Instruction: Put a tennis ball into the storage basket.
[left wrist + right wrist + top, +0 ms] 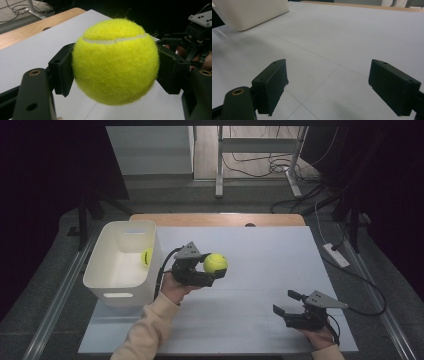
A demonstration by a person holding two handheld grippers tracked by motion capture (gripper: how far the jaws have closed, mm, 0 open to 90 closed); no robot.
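**Ball clamped beside the bin**

The worktop (pixel 250 250) carries a white bin (pixel 107 270) at its left edge. Just right of it, the left gripper (pixel 212 270) holds a tennis ball (pixel 215 263), jaws clamped. Near the front right corner, the right gripper (pixel 286 302) rests, jaws apart.

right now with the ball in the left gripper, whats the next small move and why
Probably carry the ball left, over the bin, before opening. The left gripper is shut on the ball and holds it above the mat, just right of the bin's rim. Another ball already lies inside, which suggests that is where this one goes. The right gripper sits open, apart.
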